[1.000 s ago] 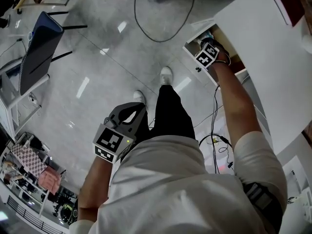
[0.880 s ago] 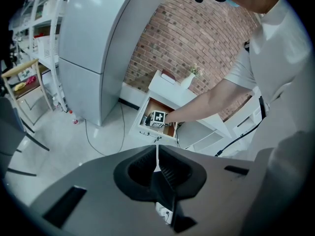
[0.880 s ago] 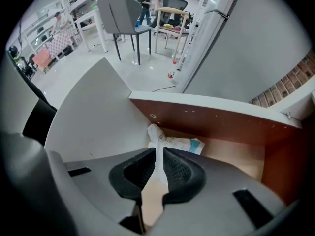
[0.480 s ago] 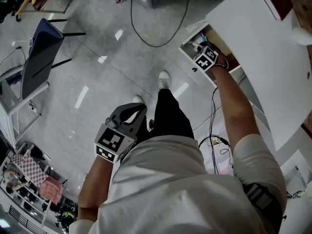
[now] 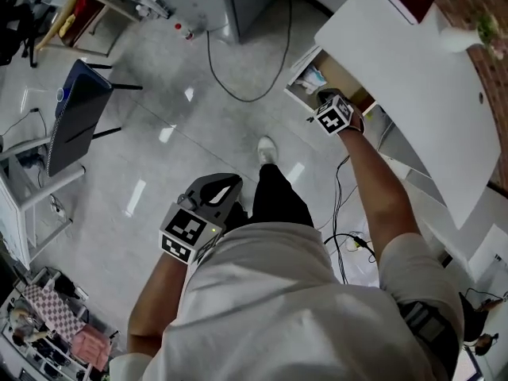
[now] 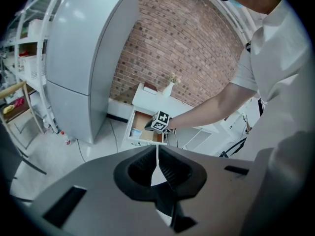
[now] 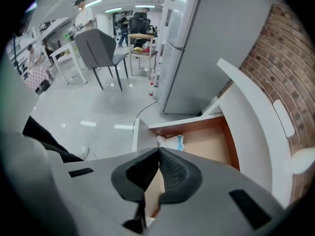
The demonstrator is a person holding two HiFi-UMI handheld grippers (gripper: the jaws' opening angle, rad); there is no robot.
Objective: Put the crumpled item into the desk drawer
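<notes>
Looks past the placing step: crumpled item (image 7: 172, 141) in the open drawer (image 7: 209, 149), tucked into the corner just behind the front panel, white with a blue patch, touched by neither gripper. Right gripper (image 7: 158, 154) above the drawer's near edge, jaws pressed together with nothing between them; from the head view, out at the far right beside the white desk (image 5: 413, 70), arm stretched toward it. Left gripper (image 6: 157, 154) low at the person's waist, well apart from the desk, jaws likewise closed and empty. Judging from this, little left but to shut the drawer, if that is wanted at all. Calls for bringing the right gripper round to the front panel and pushing straight in toward the desk, with the closed jaws kept clear of the item and of the gap along the drawer's side. No need for the left gripper in any of it.
</notes>
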